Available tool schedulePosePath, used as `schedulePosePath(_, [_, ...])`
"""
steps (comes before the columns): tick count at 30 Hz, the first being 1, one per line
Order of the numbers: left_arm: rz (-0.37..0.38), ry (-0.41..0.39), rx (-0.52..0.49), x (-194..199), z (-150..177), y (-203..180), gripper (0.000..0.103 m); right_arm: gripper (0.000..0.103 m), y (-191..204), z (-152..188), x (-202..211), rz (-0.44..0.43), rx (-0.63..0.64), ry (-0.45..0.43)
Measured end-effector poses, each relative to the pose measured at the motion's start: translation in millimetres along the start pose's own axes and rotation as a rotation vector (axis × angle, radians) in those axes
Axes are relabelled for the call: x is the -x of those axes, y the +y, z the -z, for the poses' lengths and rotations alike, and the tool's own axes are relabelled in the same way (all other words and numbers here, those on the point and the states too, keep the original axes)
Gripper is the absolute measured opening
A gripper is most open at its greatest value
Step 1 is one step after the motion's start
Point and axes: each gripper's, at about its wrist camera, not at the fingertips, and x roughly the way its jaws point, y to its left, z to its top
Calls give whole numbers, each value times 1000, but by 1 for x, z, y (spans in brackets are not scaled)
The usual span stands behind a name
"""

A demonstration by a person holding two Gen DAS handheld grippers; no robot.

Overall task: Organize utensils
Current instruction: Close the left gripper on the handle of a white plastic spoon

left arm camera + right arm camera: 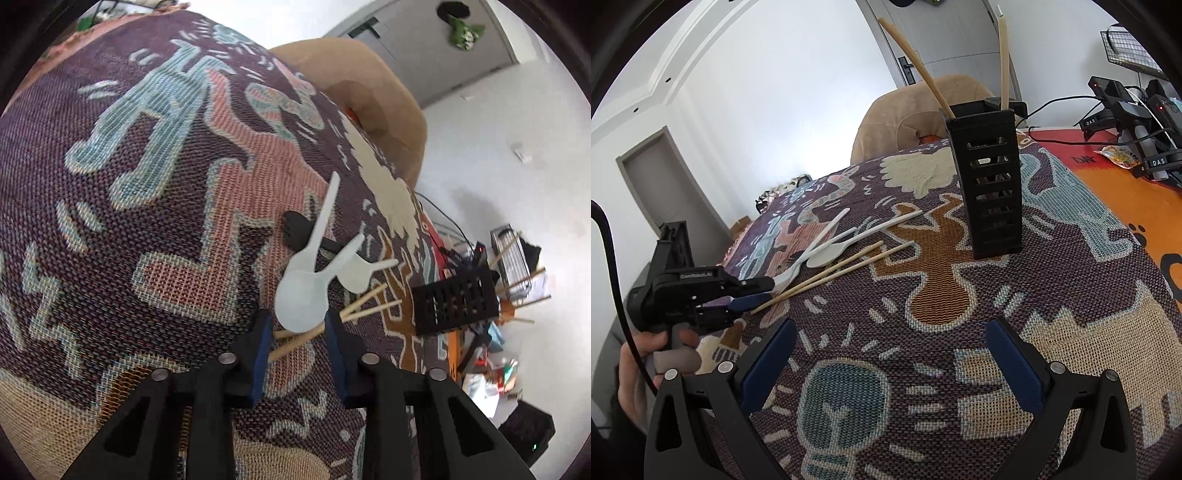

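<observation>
A white plastic spoon [301, 295] lies bowl-first between the blue pads of my left gripper [298, 323], and the bowl fills the gap from pad to pad. Two loose chopsticks [369, 302] run under that bowl and through the jaws. A second white spoon [356, 275] and a black utensil [295, 229] lie just beyond. In the right wrist view the left gripper [770, 290] meets the spoon pile [827, 254] and chopsticks [842, 269]. The black slotted holder [993, 192] stands upright with two chopsticks [916, 62] in it. My right gripper [892, 328] hangs open over bare cloth.
A patterned woven cloth [923, 387] covers the table. A beige padded chair [905, 118] stands behind it. An orange mat [1126, 199] at the right carries black devices with cables [1126, 110]. A person's hand [635, 369] holds the left gripper's handle.
</observation>
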Motion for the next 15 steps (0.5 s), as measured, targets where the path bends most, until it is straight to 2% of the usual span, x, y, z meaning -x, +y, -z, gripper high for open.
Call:
schedulePosePath(10, [4,-41,38,0,-8,8,23,103,17,-1,-6,-7,37,12])
schedulePosePath(11, [-9,-47,34,0,-9,8,12,103,18,-1,-6,-7,39,13])
schedulePosePath(12, [-29,-51,30,0,-9,9,5,103,20,-1,-6,-7,43,14])
schedulePosePath(15, [-31,-66,33,3,-11,12,3,103,26,-2,-7,-7,57,17])
